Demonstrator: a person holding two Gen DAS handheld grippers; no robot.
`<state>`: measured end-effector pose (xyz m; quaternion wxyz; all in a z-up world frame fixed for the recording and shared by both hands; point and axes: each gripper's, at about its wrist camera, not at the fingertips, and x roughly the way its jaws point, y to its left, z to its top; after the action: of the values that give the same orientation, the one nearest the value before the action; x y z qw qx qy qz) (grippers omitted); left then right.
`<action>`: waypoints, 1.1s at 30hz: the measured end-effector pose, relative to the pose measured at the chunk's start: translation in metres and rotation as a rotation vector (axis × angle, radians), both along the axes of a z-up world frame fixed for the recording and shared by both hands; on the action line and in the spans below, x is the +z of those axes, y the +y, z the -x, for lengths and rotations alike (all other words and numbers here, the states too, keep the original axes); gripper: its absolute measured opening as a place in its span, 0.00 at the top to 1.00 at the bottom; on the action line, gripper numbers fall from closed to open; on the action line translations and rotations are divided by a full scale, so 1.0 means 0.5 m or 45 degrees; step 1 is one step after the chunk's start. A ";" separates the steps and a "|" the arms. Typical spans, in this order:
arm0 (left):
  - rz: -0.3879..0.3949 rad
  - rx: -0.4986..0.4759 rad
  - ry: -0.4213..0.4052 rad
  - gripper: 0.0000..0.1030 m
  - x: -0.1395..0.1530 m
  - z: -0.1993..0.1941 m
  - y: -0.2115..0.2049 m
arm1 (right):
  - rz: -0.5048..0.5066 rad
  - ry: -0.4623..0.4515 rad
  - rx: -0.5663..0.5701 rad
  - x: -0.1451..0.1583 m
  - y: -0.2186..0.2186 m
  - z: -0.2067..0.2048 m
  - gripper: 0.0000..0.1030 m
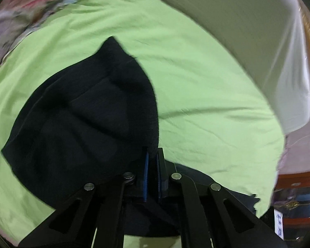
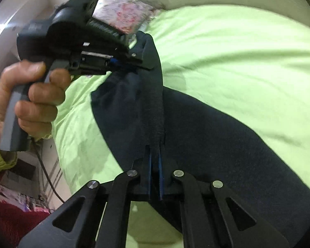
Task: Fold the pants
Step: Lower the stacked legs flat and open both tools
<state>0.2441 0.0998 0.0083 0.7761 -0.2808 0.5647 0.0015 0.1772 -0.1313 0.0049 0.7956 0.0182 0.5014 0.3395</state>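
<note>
Dark navy pants (image 1: 88, 115) lie partly lifted over a light green bed sheet (image 1: 206, 95). My left gripper (image 1: 153, 153) is shut on an edge of the pants, the cloth pinched between its blue pads. My right gripper (image 2: 155, 148) is shut on another edge of the pants (image 2: 206, 134), which hang taut between the two grippers. In the right wrist view the left gripper (image 2: 138, 62) shows at upper left, held in a hand (image 2: 29, 97), its fingers clamped on the cloth. The rest of the pants drapes down onto the sheet.
A floral pillow or blanket (image 1: 24, 14) lies at the far end of the bed, also in the right wrist view (image 2: 122, 14). A pale wall or headboard (image 1: 248, 31) borders the bed. The bed's edge and a dark wooden cabinet (image 1: 295, 186) are at the right.
</note>
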 end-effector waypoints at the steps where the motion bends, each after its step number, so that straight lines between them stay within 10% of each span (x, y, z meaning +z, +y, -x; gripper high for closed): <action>1: 0.028 0.013 -0.023 0.96 0.002 0.009 0.017 | 0.010 -0.015 0.020 0.006 0.005 0.006 0.94; 14: 0.275 0.182 -0.213 0.96 -0.003 0.201 0.103 | 0.265 -0.088 0.251 0.003 0.082 0.068 0.94; 33: 0.329 0.282 -0.087 0.94 -0.131 0.302 0.163 | 0.446 -0.038 0.270 -0.045 0.124 0.059 0.90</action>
<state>0.0934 0.1814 -0.0573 0.7473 -0.4387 0.4990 0.0047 0.1478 -0.0691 -0.0177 0.7537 -0.1782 0.5401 0.3294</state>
